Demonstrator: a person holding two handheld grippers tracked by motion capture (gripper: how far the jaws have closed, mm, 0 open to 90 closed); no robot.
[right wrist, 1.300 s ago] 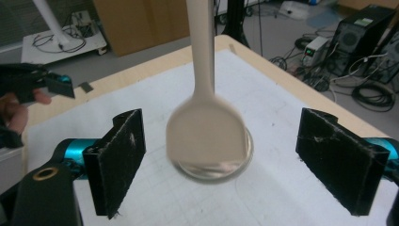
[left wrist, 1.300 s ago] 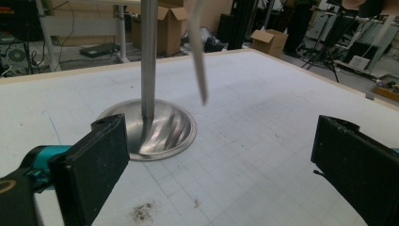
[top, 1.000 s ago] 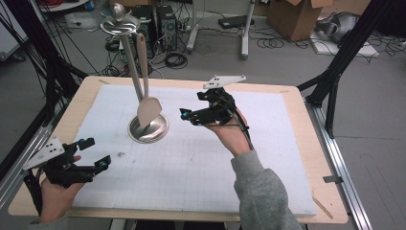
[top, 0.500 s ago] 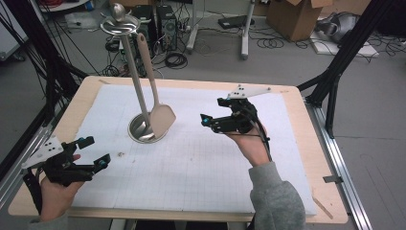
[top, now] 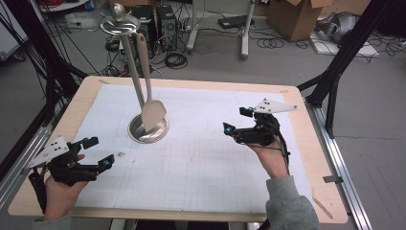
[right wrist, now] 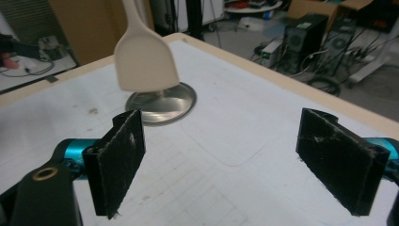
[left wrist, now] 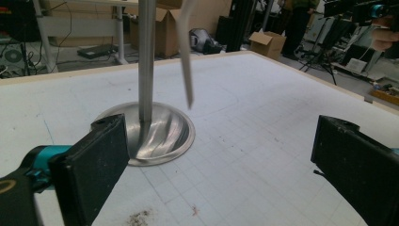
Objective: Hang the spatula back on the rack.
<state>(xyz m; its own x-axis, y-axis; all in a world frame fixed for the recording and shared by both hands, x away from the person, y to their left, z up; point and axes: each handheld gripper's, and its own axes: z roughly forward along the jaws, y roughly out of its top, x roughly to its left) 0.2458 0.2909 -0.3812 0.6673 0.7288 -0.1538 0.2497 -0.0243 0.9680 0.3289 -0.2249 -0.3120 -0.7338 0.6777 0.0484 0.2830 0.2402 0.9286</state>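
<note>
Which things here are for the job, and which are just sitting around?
For the job:
- cream flat-bladed spatula hanging on the rack
- shiny steel rack with round base
- left gripper, open
- right gripper, open

Just around:
- brown cardboard box
- black cables on the floor

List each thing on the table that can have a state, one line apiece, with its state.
Spatula: hanging from the stand's top ring, blade above the base, held by neither gripper.
Stand: upright, round base flat on the table.
Left gripper: open, empty, apart from the stand.
Right gripper: open, empty, pointing toward the spatula.
</note>
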